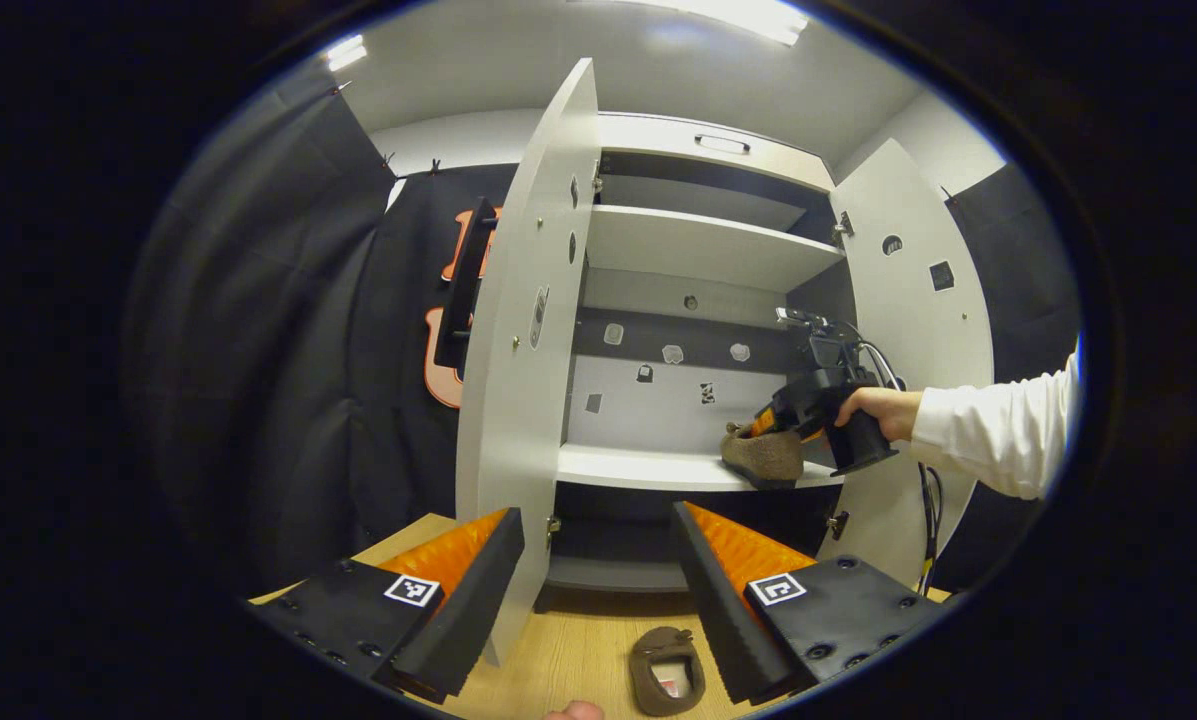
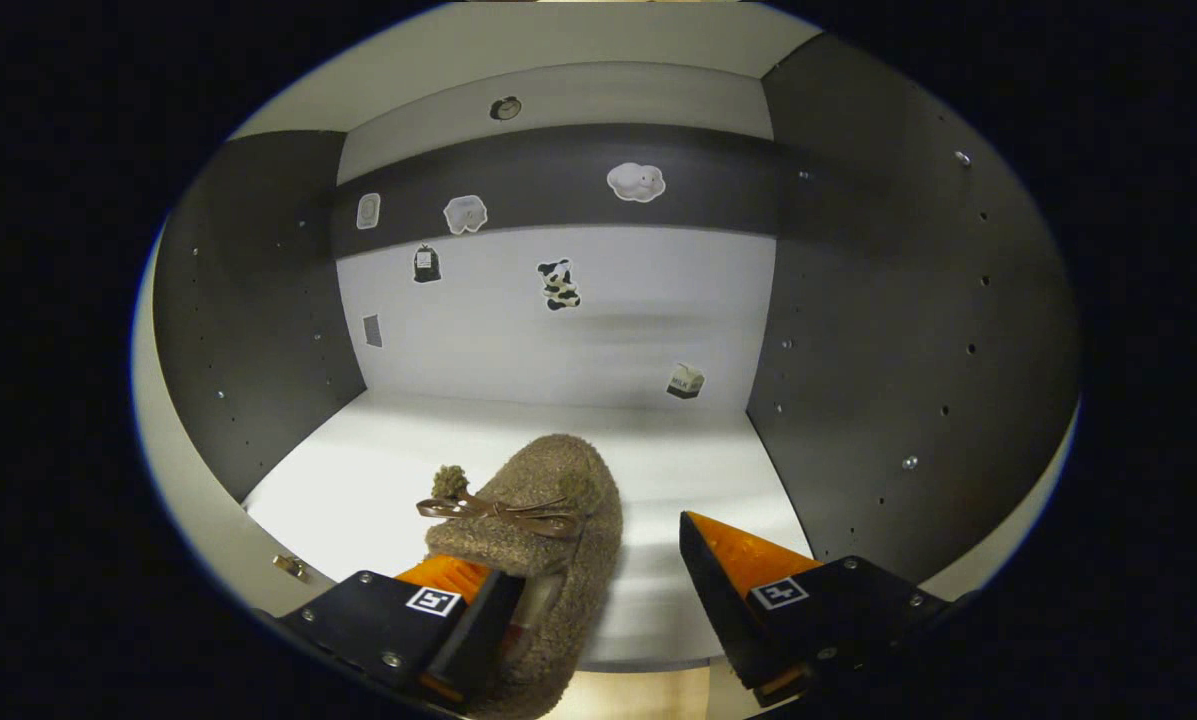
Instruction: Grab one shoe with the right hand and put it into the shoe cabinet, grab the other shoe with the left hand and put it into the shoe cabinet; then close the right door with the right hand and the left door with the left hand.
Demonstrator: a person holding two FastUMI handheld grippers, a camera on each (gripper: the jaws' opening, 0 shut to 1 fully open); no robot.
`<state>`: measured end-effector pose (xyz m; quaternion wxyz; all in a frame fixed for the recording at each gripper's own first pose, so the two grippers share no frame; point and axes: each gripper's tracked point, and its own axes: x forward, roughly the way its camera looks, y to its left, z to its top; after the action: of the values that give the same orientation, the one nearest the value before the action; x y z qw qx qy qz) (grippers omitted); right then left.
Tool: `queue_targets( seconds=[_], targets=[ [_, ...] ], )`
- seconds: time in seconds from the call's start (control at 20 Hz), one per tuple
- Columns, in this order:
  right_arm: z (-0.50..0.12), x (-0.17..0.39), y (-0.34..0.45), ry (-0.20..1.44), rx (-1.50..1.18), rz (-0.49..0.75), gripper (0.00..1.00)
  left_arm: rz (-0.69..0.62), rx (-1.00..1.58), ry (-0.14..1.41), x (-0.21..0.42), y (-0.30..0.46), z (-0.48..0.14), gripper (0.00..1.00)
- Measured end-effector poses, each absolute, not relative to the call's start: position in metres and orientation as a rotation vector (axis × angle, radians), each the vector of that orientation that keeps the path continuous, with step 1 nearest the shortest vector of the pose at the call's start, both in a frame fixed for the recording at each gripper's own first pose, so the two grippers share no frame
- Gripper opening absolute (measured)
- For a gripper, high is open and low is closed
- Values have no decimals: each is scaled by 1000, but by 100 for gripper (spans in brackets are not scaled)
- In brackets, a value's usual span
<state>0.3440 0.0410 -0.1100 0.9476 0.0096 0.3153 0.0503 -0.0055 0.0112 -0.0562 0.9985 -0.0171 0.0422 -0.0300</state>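
Note:
A brown fuzzy shoe with a bow (image 2: 543,520) rests on the white middle shelf (image 2: 358,480) of the shoe cabinet. My right gripper (image 2: 598,605) is open at it. One finger (image 2: 458,610) touches the shoe's opening and the other stands apart to the right. The left gripper view shows that shoe (image 1: 763,455) at the shelf's front right, with the right gripper (image 1: 793,415) and the hand holding it just behind. The second brown shoe (image 1: 666,672) lies on the wooden floor below. My left gripper (image 1: 598,590) hangs open above it, holding nothing.
Both cabinet doors stand open, the left door (image 1: 523,330) edge-on close ahead and the right door (image 1: 923,330) behind the white sleeve (image 1: 998,435). An upper shelf (image 1: 698,250) and a dark lower compartment (image 1: 618,560) are visible. Dark side walls (image 2: 858,330) flank the shelf.

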Motion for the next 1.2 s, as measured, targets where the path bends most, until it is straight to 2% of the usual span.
queue_targets(
  seconds=[0.05, 0.25, 0.3, 0.45, 0.65, 0.7, 0.75, 0.8, 1.0, 1.2],
  targets=[
    [-106, 340, 40, 636, 18, 107, 90, -65, -34, 82, -7, 10, -56, 99],
    [-90, 323, 42, 629, 25, 121, 90, -62, -30, 76, -10, 10, -55, 96],
    [-84, 319, 42, 604, 13, 124, 90, -58, -29, 75, -11, 12, -54, 99],
    [-61, 298, 55, 530, -9, 163, 90, -54, -33, 75, -12, 14, -55, 96],
    [-15, 279, 69, 412, 9, 187, 91, -56, -36, 76, -14, 12, -54, 99],
    [-6, 272, 71, 387, -2, 191, 91, -59, -38, 72, -15, 11, -53, 96],
    [2, 264, 74, 368, -5, 197, 91, -64, -39, 74, -16, 9, -54, 99],
    [10, 255, 77, 351, -7, 205, 91, -69, -40, 81, -17, 7, -55, 96],
    [41, 218, 81, 257, -38, 224, 92, -78, -38, 74, -21, 3, -52, 96],
    [43, 171, 80, 200, -39, 228, 92, -112, -42, 109, -26, -9, -67, 96]
  ],
)
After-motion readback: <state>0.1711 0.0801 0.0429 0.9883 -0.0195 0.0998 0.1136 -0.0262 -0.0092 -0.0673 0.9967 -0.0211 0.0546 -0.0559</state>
